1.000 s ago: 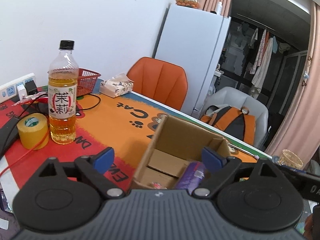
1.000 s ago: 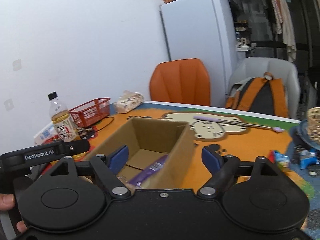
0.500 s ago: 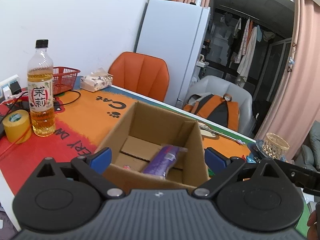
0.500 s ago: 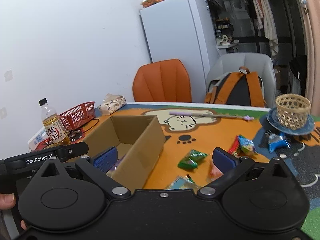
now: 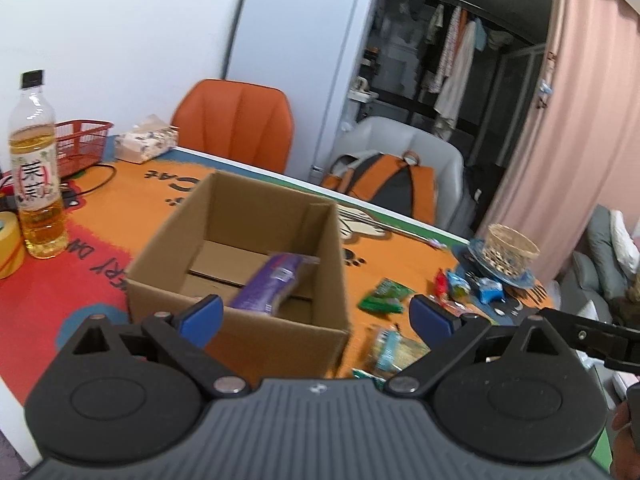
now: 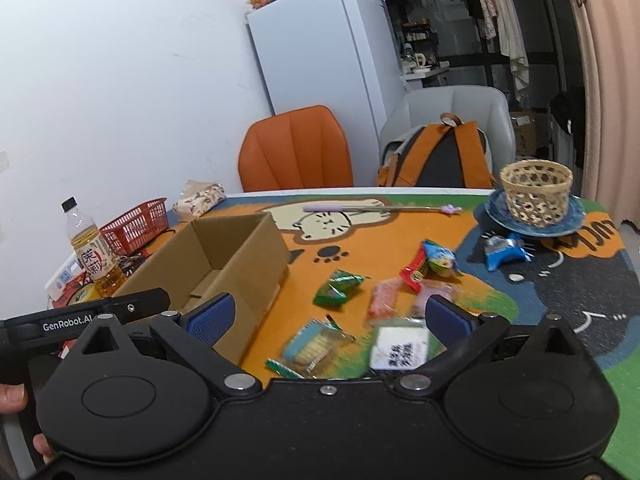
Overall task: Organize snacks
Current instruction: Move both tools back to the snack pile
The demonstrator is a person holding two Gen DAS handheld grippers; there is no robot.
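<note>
Cardboard box at centre of the left wrist view, open-topped, with one purple packet lying inside. Left gripper spread wide at the bottom, blue pads parted, grasping nothing. Loose snacks scattered at lower right on the mat, just beside the box. Tea bottle upright at far left, label in Chinese characters; "CAT" printed upside down on the mat above the box. Red basket at upper left behind the bottle.

Right wrist view: box at centre left, snacks strewn across the middle and lower middle, well outside it. Among them a green packet, a red-and-blue one, a blue one near the wicker basket at right, and a white packet with unreadable print low in frame. Right gripper likewise released, pads apart, hanging over the nearest packets. "GenRobot.AI" legible on the black handle at lower left.

Judged barely begun: one item boxed, most snacks left on the mat.
</note>
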